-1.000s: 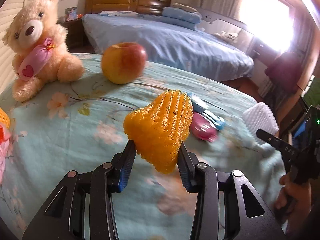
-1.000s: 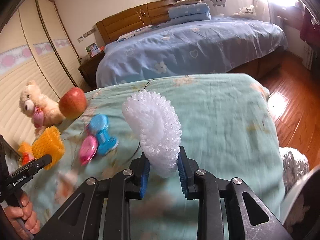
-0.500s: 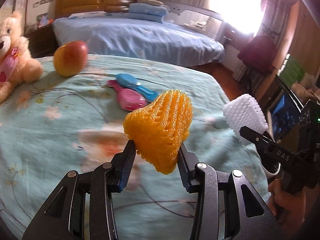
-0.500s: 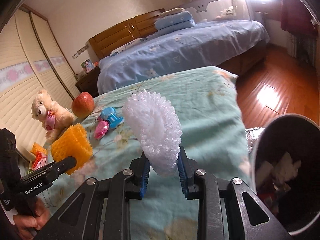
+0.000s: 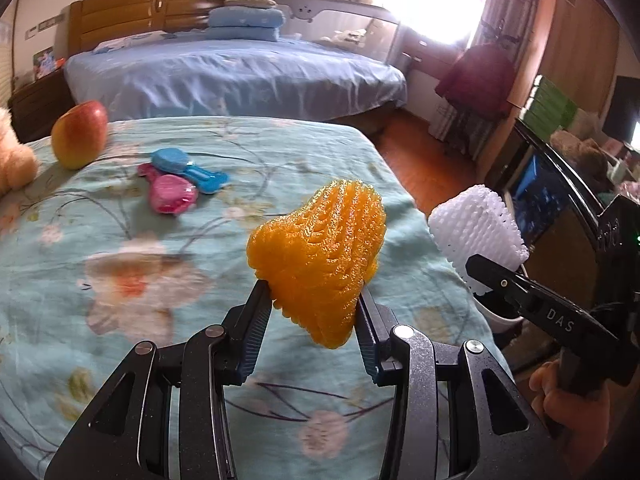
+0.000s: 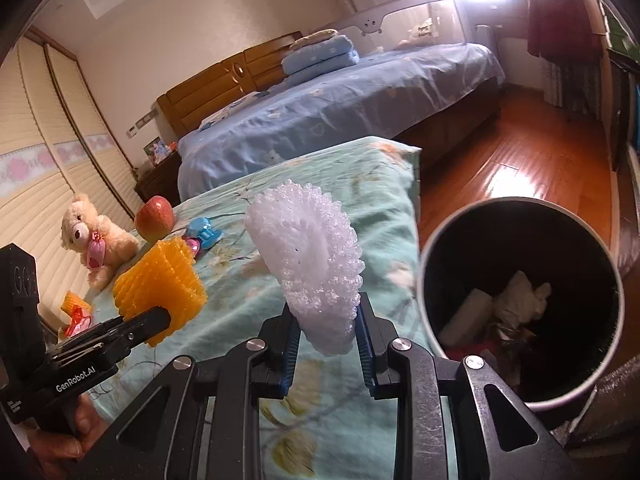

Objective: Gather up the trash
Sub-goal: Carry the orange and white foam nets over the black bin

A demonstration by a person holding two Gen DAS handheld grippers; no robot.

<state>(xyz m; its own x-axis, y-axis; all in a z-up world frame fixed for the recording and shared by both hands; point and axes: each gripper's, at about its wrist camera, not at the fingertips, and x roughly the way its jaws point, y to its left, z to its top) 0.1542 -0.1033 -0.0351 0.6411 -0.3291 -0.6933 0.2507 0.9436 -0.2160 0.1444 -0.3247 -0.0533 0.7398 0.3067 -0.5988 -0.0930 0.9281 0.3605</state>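
My left gripper (image 5: 314, 312) is shut on an orange foam fruit net (image 5: 320, 252), held above the floral-covered table (image 5: 120, 264). The net also shows in the right wrist view (image 6: 160, 284). My right gripper (image 6: 326, 328) is shut on a white foam fruit net (image 6: 308, 264), held over the table's right edge. The white net also shows in the left wrist view (image 5: 476, 232). A round black trash bin (image 6: 520, 300) with a white rim stands on the floor just right of the right gripper, with crumpled paper inside.
On the table lie an apple (image 5: 80, 134), blue and pink toys (image 5: 180, 180), a teddy bear (image 6: 94, 236) and an orange wrapper (image 6: 76, 312) at the far left. A blue bed (image 5: 240, 76) stands behind. Wooden floor (image 6: 520, 152) lies to the right.
Both grippers have swung right toward the table's right edge, each keeping its net. The trash bin has come into fuller view beside the right gripper.
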